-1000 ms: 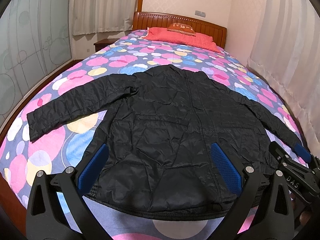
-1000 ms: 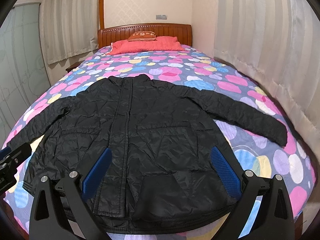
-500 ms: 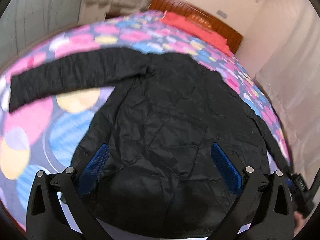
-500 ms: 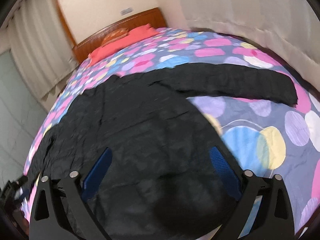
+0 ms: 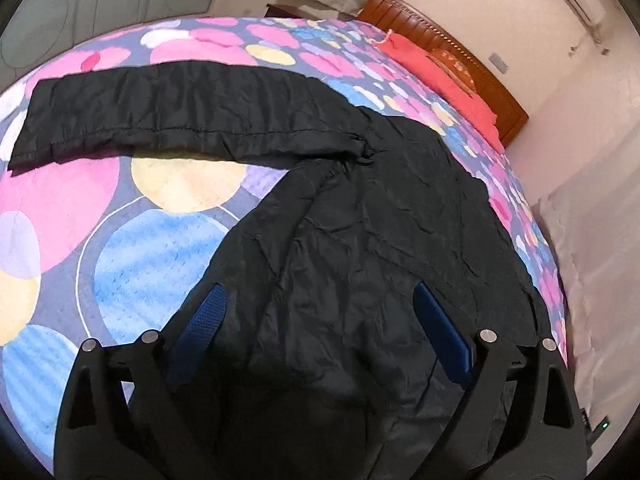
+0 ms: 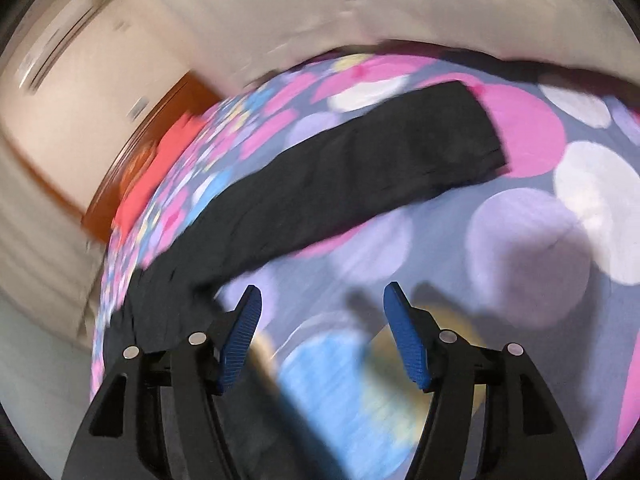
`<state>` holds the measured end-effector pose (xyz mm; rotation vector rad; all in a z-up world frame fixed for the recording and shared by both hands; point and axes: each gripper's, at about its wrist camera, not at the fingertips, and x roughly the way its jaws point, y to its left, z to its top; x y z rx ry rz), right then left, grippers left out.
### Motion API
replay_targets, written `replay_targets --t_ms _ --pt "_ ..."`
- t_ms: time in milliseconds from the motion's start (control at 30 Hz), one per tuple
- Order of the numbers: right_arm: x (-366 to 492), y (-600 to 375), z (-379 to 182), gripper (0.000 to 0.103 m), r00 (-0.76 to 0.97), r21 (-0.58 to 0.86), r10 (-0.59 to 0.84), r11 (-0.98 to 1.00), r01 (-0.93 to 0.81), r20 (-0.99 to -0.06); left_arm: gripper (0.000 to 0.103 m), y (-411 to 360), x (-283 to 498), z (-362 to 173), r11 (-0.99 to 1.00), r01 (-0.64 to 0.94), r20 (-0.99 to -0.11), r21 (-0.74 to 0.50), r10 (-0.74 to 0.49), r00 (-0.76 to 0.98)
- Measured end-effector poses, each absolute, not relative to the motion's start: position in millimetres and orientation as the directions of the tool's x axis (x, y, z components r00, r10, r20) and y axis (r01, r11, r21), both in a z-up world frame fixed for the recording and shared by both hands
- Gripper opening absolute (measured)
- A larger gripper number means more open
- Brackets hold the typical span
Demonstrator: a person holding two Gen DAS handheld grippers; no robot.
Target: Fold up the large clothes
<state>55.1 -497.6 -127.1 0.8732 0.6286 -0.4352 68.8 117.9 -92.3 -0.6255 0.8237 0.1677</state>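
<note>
A big black jacket lies flat on the bed, on a bedspread with pink, blue and yellow spots.

In the left wrist view the body of the jacket runs long from its bottom edge at 6 o'clock up to the collar end at about 1 o'clock, toward the wooden headboard and the red pillow. One sleeve sticks straight out from the shoulder toward 9 o'clock, and its cuff is at the far left. The sleeve lies flat on the bedspread, almost square to the body.

The left gripper hangs over the bottom part of the jacket. Its jaws are spread wide with nothing between them but the cloth below; I cannot tell if they touch it.

The right wrist view is blurry. The other sleeve lies long from 8 o'clock up to 2 o'clock, cuff at the upper right. The right gripper is over the bare bedspread just beside this sleeve. Its jaws are apart and hold nothing.
</note>
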Motion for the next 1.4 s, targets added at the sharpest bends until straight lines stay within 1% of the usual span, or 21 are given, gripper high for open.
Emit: replay_targets --t_ms 167,200,300,433,467,500,533,567,600,633,800,967,1133,1400 --pt "62.2 -545.4 -153.9 0.063 0.747 0.646 -0.11 0.43 0.631 -0.656 0.094 124.0 73.4 -94.9 0.817 -0.412 -0.747 -0.403 -0.034 0.664" --pt "64.6 -553.7 -157.1 0.063 0.761 0.669 -0.121 0.404 0.624 -0.637 0.094 124.7 74.7 -95.6 0.82 -0.416 -0.75 -0.393 -0.024 0.661" --pt "70.3 -566.9 -152.7 0.063 0.78 0.685 -0.167 0.393 0.613 -0.603 0.094 126.1 74.8 -97.6 0.833 -0.435 -0.765 -0.342 0.023 0.644" --pt "76.2 -583.7 -159.1 0.062 0.799 0.725 -0.184 0.343 0.597 -0.572 0.094 130.8 74.6 -103.2 0.834 -0.465 -0.776 -0.297 0.073 0.626" --pt "77.0 -585.2 -158.5 0.054 0.79 0.712 -0.202 0.347 0.611 -0.579 0.094 131.3 74.6 -105.2 0.835 -0.473 -0.783 -0.281 0.086 0.617" --pt "80.0 -586.8 -156.4 0.041 0.772 0.688 -0.227 0.355 0.633 -0.594 0.094 131.5 74.7 -107.1 0.836 -0.479 -0.788 -0.268 0.096 0.608" --pt "78.6 -587.3 -156.9 0.033 0.77 0.683 -0.233 0.359 0.636 -0.594 0.094 132.0 74.6 -109.3 0.837 -0.486 -0.795 -0.251 0.109 0.597" --pt "79.4 -589.7 -157.3 0.022 0.776 0.689 -0.226 0.362 0.628 -0.589 0.094 131.8 74.4 -111.1 0.839 -0.492 -0.8 -0.234 0.122 0.588" --pt "80.6 -590.2 -157.3 0.018 0.778 0.69 -0.221 0.364 0.626 -0.589 0.094 131.4 74.6 -112.8 0.84 -0.496 -0.804 -0.219 0.132 0.579" --pt "81.9 -588.5 -154.0 0.017 0.777 0.681 -0.224 0.379 0.626 -0.589 0.094 131.4 74.4 -114.7 0.843 -0.497 -0.808 -0.207 0.139 0.572" --pt "101.5 -549.8 -106.8 0.015 0.804 0.591 -0.262 0.565 0.576 -0.534 0.094 131.8 73.4 -120.5 0.85 -0.493 -0.815 -0.186 0.147 0.56" --pt "140.8 -482.0 -60.8 0.015 0.851 0.478 -0.206 0.753 0.453 -0.482 0.094 128.8 73.0 -123.3 0.862 -0.479 -0.813 -0.166 0.155 0.561" --pt "192.0 -393.9 -36.0 0.015 0.883 0.381 -0.079 0.881 0.279 -0.463 0.094 130.0 74.4 -129.0 0.859 -0.479 -0.818 -0.18 0.14 0.558" --pt "263.4 -251.2 -32.4 0.015 0.865 0.289 0.128 0.957 0.021 -0.486 0.094 126.9 71.7 -137.4 0.866 -0.468 -0.818 -0.176 0.135 0.559"
